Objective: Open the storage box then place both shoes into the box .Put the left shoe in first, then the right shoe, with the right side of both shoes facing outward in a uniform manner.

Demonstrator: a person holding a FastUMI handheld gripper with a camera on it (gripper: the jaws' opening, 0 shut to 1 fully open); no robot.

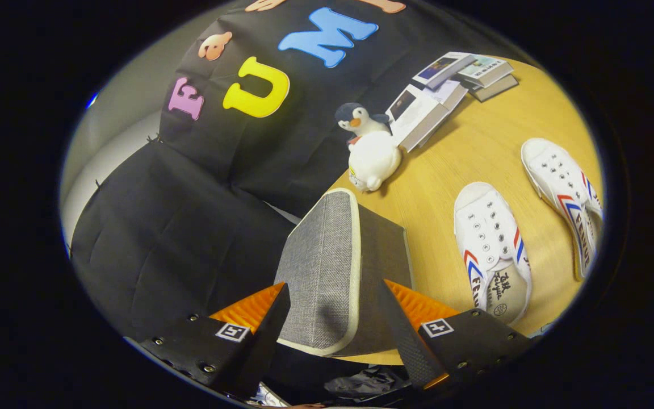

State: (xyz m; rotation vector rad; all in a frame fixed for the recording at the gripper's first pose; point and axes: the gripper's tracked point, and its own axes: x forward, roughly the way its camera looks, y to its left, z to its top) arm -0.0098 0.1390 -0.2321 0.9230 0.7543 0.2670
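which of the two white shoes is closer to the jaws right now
The shoe right beside the grey storage box; the other shoe lies farther out, beyond it.

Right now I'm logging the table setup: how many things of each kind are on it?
Shoes: 2
Storage box: 1, between the open tongs
Plush toys: 2
Books: about 5
Total: about 10

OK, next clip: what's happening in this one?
A handheld gripper has its jaws open around the grey fabric lid of the storage box, which sits at the edge of the wooden table. Whether the lid is raised yet is hard to tell. Both white shoes lie on the table beside the box, not yet packed. Beyond are a plush penguin, a white plush toy and some books.
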